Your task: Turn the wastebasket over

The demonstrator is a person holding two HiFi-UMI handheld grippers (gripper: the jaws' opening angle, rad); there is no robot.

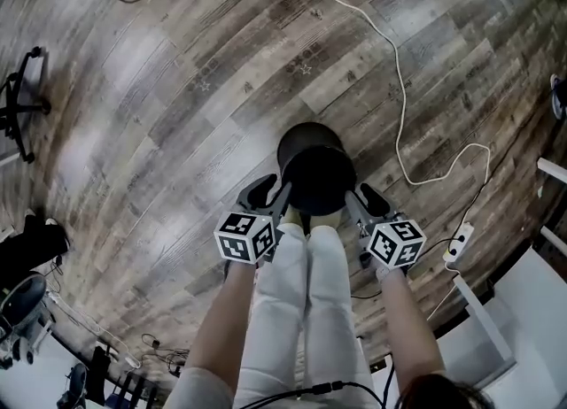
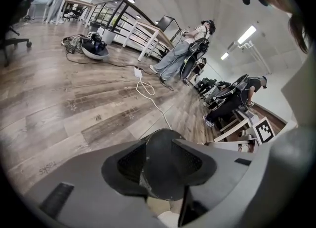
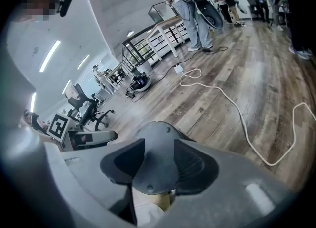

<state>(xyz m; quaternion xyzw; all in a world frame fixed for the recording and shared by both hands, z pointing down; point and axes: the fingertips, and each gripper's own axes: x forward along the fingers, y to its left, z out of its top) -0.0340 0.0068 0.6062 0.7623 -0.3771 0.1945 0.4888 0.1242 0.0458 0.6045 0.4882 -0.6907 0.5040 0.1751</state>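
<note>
The black round wastebasket (image 1: 314, 173) is on the wooden floor just in front of my feet, its flat closed bottom turned up toward me. Whether it stands straight or leans I cannot tell. My left gripper (image 1: 268, 193) is at its left side and my right gripper (image 1: 361, 199) at its right side. In the left gripper view the basket's dark bottom edge (image 2: 165, 153) lies between the jaws of the left gripper (image 2: 160, 165), which stand apart from it. The right gripper view shows the same disc (image 3: 155, 148) between the spread jaws of the right gripper (image 3: 157, 165).
A white cable (image 1: 399, 88) snakes over the floor to a power strip (image 1: 458, 243) at the right. White table legs (image 1: 523, 310) stand at the lower right, and an office chair (image 1: 18, 102) at the far left. My legs in white trousers (image 1: 306, 310) are right behind the basket.
</note>
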